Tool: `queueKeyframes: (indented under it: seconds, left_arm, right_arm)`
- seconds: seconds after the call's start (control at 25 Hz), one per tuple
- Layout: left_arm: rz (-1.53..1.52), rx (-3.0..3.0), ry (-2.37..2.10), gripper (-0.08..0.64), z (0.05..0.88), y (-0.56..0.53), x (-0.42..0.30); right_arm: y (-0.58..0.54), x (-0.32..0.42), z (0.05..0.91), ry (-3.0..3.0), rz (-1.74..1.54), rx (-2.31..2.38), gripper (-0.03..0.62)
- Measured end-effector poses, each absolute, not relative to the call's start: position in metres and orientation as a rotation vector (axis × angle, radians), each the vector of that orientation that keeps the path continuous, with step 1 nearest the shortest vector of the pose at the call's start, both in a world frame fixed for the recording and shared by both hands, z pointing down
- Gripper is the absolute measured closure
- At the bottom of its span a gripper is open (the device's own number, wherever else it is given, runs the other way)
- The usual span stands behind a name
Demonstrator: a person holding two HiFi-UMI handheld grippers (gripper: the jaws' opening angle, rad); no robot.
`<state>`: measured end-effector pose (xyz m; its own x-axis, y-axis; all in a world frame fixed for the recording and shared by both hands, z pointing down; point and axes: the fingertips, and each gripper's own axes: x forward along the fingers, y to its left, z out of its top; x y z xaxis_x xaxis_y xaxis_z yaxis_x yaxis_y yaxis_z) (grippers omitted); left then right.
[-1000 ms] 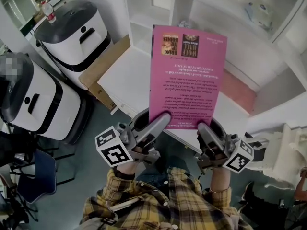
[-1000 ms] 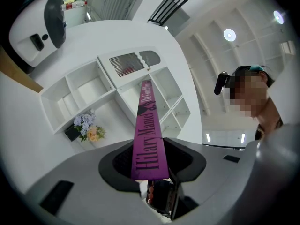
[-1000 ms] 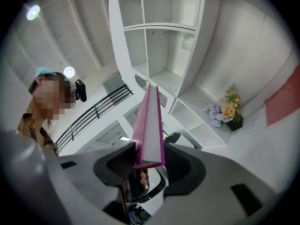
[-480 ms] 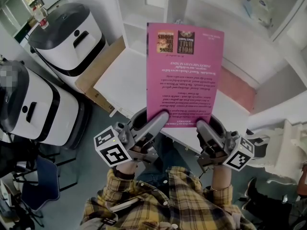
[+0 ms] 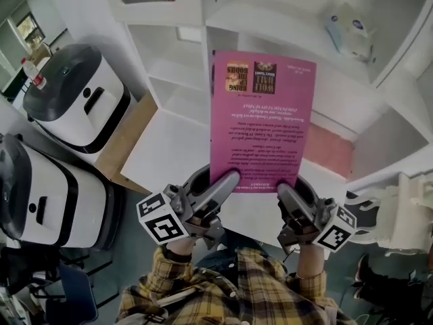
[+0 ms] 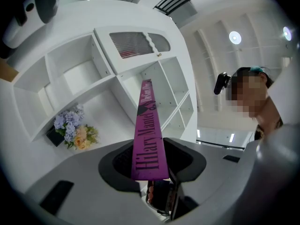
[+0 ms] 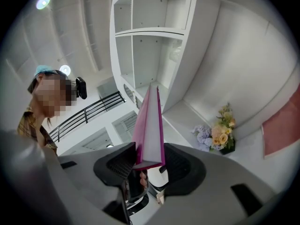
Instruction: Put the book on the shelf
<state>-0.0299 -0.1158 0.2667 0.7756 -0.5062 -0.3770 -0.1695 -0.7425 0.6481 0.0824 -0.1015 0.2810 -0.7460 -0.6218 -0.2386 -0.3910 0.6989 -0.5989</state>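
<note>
A pink paperback book (image 5: pixel 260 117) is held flat, back cover up, in front of the white shelf unit (image 5: pixel 203 100). My left gripper (image 5: pixel 226 180) is shut on its near left corner and my right gripper (image 5: pixel 284 187) is shut on its near right corner. In the left gripper view the book's pink spine (image 6: pixel 149 139) runs up between the jaws of the left gripper (image 6: pixel 151 165), pads pressing on both covers. In the right gripper view the book's page edge (image 7: pixel 150 132) stands between the jaws of the right gripper (image 7: pixel 149 165).
The shelf has open white cubbies, one with a bunch of artificial flowers (image 6: pixel 75 131) and one with a light blue object (image 5: pixel 346 29). A pink sheet (image 5: pixel 331 144) lies on the white counter (image 5: pixel 169 147). Two white-and-black machines (image 5: pixel 74 100) stand left, with a cardboard box (image 5: pixel 125 144) beside them.
The view has tilted upward, so more of the upper shelf shows. The book and both grippers keep the same hold and barely move.
</note>
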Motion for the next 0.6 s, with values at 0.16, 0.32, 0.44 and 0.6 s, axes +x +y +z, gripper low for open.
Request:
queueKeyframes:
  seconds: [0.16, 0.32, 0.44, 0.6]
  left_arm:
    - [-0.738, 2.339, -0.531, 0.393, 0.2625, -0.1142, -0.0298]
    - [-0.727, 2.331, -0.534, 0.393, 0.2617, -0.1137, -0.0284]
    - [-0.723, 2.331, -0.542, 0.393, 0.2616, -0.1127, -0.0290]
    - [-0.728, 2.331, -0.547, 0.393, 0.2610, -0.1128, -0.0291]
  right_arm:
    - [-0.1016, 0.0828, 0.2760, 2.486, -0.771, -0.772, 0.410]
    - [-0.1008, 0.0839, 0.2751, 2.479, -0.772, -0.772, 0.410]
    - [-0.1007, 0.0835, 0.2755, 2.474, -0.758, -0.760, 0.410]
    - [-0.1006, 0.0833, 0.2753, 2.473, -0.752, -0.760, 0.410]
